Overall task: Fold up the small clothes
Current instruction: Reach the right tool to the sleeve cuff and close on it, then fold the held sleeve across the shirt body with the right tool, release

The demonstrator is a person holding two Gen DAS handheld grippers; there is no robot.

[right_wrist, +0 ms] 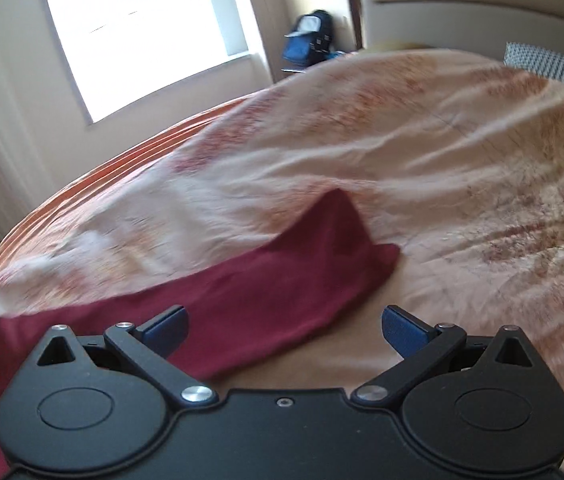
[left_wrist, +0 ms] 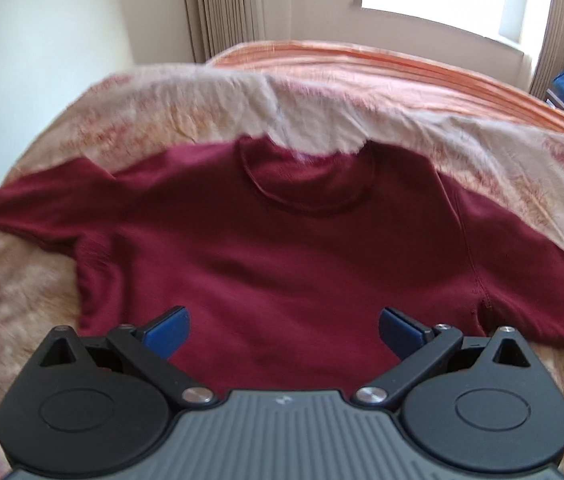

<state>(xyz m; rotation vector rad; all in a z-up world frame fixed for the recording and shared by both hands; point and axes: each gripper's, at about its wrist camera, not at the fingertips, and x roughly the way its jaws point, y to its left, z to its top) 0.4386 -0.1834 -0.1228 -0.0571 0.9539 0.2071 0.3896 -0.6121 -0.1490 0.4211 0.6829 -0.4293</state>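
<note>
A dark red T-shirt (left_wrist: 282, 256) lies spread flat on the bed, collar at the far side and both short sleeves out to the sides. My left gripper (left_wrist: 283, 330) hovers over the shirt's lower body, open, its blue pads wide apart with nothing between them. In the right wrist view one sleeve of the T-shirt (right_wrist: 282, 280) points away across the bedspread. My right gripper (right_wrist: 283, 330) stands open above that sleeve's near edge and holds nothing. The shirt's bottom hem is hidden under the gripper bodies.
The bed is covered by a cream and orange patterned bedspread (right_wrist: 441, 168) with an orange striped edge (left_wrist: 361, 60). A blue bag (right_wrist: 307, 40) stands by the wall near the window (right_wrist: 146, 28). A headboard (right_wrist: 481, 0) and a patterned pillow (right_wrist: 553, 66) are at the far right.
</note>
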